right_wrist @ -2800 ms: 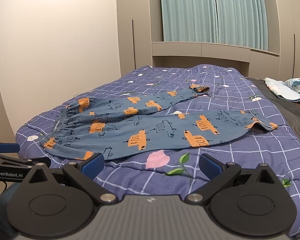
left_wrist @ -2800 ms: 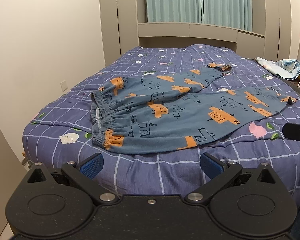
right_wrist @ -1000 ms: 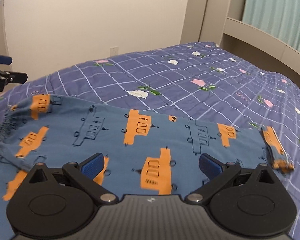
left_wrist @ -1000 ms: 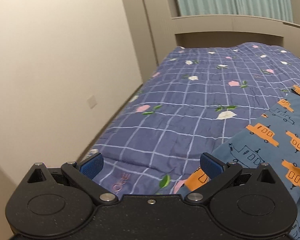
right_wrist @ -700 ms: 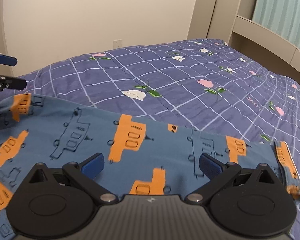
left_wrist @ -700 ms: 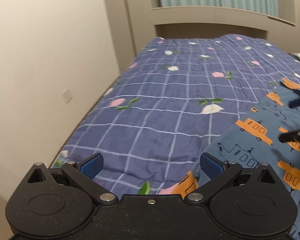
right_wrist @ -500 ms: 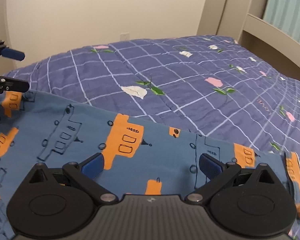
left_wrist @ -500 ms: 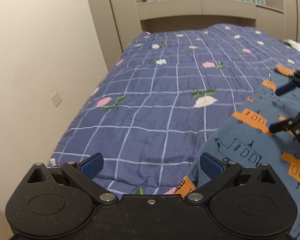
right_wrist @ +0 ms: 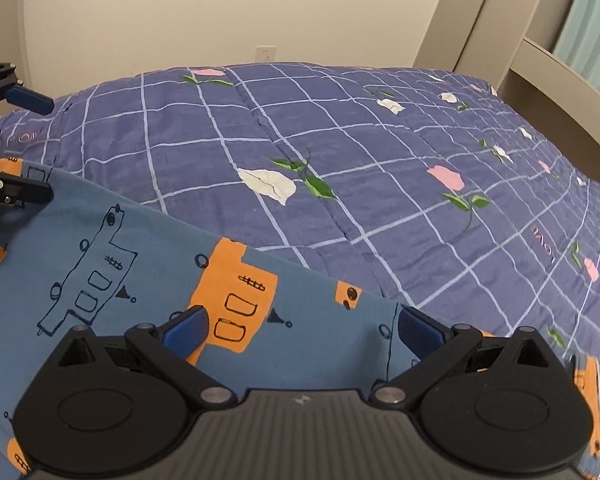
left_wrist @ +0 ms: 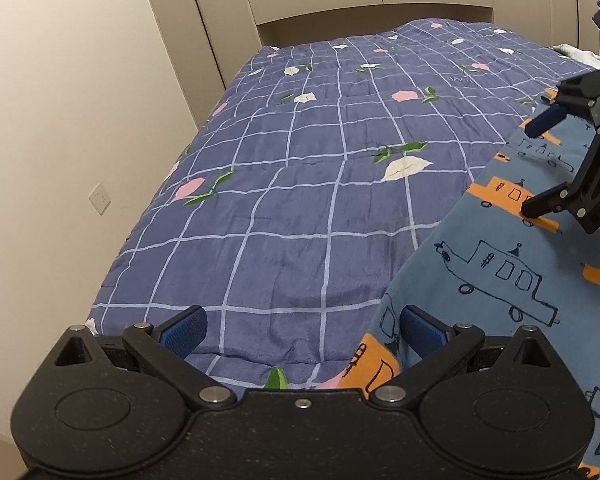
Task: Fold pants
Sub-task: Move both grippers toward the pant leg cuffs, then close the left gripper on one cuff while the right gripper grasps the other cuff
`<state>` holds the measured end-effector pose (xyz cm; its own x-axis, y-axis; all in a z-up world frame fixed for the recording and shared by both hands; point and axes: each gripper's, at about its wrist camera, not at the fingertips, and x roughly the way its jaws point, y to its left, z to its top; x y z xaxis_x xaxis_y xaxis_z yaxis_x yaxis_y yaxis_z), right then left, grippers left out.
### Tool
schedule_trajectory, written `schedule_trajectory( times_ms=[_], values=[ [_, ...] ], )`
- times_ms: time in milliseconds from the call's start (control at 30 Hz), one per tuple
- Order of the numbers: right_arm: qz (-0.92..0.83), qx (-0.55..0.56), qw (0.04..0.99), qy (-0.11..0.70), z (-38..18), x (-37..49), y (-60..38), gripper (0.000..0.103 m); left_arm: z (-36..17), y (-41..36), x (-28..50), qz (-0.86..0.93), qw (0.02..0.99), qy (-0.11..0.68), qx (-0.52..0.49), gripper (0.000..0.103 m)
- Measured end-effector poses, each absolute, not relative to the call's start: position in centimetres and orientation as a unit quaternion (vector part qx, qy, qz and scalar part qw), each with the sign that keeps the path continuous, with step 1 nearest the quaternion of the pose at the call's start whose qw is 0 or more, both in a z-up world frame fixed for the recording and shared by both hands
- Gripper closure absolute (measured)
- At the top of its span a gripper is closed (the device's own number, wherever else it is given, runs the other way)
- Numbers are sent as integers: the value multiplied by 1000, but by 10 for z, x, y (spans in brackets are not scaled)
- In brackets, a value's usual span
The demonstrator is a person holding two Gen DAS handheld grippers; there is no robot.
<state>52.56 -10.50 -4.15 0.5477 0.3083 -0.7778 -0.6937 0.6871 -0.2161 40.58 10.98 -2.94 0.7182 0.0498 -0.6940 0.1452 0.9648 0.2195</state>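
Pants (right_wrist: 112, 264) edge under both spread grippers, left (left_wrist: 302, 330) and right (right_wrist: 300, 328); we risk pinching the quilt (left_wrist: 300, 184) too.

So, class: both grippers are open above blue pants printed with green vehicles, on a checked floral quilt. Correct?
Not quite. The right wrist view shows the vehicles on the pants are orange, not green. Left gripper, right gripper and quilt are as stated.

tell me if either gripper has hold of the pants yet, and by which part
Nothing is held. The left gripper and the right gripper are both open, poised over the far edge of the pants, with no fabric pinched.
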Motion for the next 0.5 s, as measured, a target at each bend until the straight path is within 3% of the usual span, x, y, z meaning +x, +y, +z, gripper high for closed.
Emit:
schedule_trajectory(
  times_ms=[500],
  values=[
    [366, -247, 805, 398, -45, 563, -97, 0, -26, 128, 418, -39, 901, 419, 105, 3]
  ],
)
